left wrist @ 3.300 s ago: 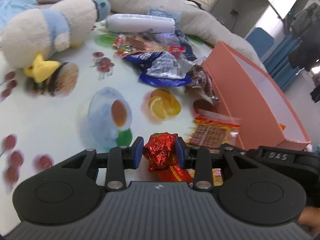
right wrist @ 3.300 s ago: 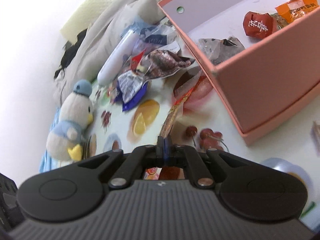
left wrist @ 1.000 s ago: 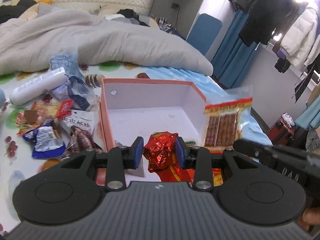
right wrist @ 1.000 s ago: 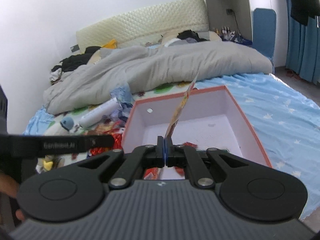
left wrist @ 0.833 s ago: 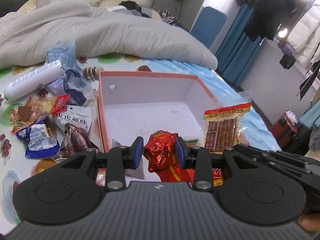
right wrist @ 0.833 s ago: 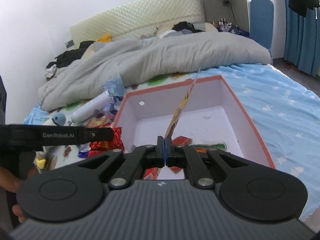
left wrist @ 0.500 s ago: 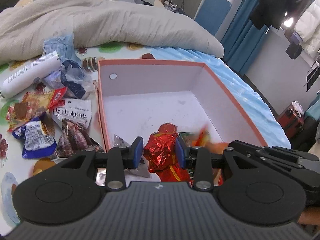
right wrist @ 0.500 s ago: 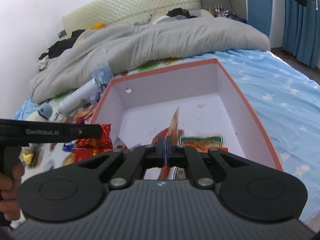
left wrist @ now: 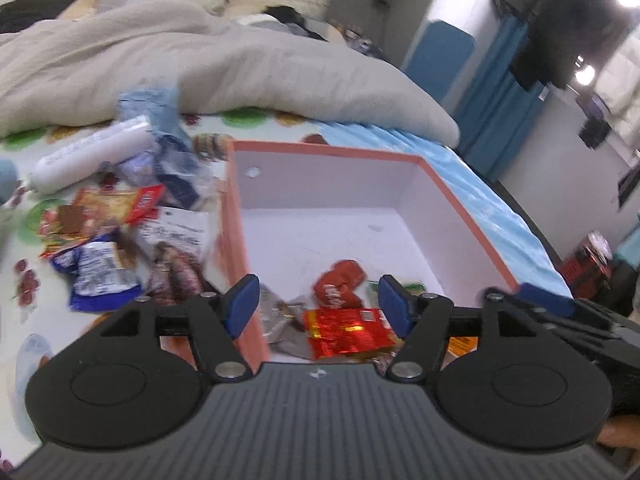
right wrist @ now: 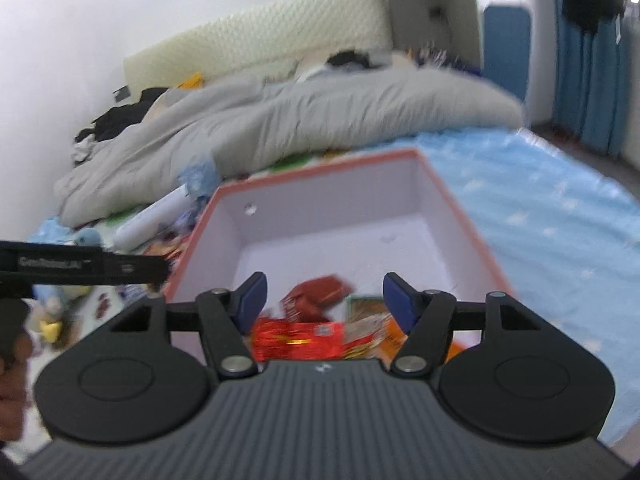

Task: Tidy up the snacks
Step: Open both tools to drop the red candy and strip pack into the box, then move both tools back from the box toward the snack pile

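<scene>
A salmon-pink box (left wrist: pixel 460 204) (right wrist: pixel 456 208) with a white inside stands on the bed. My left gripper (left wrist: pixel 318 306) hovers over its near end, its jaws opening with nothing pressed between the pads. Below it the red foil snack (left wrist: pixel 348 332) lies in the box beside a small red packet (left wrist: pixel 338 284) and a clear wrapper (left wrist: pixel 280 318). My right gripper (right wrist: pixel 322 300) is over the same end, jaws also opening; the red foil snack (right wrist: pixel 298 338), a red packet (right wrist: pixel 316 292) and the orange-and-clear biscuit pack (right wrist: pixel 368 334) lie beneath it.
Several loose snack packs (left wrist: pixel 96 264) and a white tube (left wrist: pixel 88 154) lie on the printed sheet left of the box. A grey duvet (left wrist: pixel 200 68) is heaped behind. A plush toy (right wrist: pixel 86 238) sits far left. The left gripper's side bar (right wrist: pixel 80 266) and a hand (right wrist: pixel 12 360) show in the right wrist view.
Both grippers sank toward the box and their jaws spread apart. The red foil snack dropped from the left one and the biscuit pack from the right one; both now lie in the box.
</scene>
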Available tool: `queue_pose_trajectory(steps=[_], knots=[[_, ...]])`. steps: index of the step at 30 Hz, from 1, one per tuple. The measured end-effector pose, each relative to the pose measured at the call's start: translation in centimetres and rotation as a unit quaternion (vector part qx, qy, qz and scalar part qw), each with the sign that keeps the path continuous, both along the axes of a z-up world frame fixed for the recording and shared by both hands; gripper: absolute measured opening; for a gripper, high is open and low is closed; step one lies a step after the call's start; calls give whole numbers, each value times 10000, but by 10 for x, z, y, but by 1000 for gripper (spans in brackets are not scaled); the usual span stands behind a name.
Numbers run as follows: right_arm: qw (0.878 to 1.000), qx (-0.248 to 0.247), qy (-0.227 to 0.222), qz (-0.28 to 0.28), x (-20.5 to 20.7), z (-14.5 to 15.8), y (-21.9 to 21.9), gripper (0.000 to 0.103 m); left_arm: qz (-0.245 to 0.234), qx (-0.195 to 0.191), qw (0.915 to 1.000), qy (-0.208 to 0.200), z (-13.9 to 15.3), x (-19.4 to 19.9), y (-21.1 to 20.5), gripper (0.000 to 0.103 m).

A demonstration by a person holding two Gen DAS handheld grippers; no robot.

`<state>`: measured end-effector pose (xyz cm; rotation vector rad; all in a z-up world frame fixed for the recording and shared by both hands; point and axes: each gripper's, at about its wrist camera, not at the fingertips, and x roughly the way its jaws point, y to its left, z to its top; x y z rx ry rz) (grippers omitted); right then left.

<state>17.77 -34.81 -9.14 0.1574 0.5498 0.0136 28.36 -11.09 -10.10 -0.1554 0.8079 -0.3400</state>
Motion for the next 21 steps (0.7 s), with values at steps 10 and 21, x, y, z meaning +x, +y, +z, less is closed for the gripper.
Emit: queue_pose_trajectory(steps=[10,21], knots=[[9991,94,372,199,0,-27,-17,67,381,177,9989,206,-28,-21,20,71],[9961,-182,634,582,-5,-52,-3,66,-64,-181,9988,447,-50,-37,1,71]])
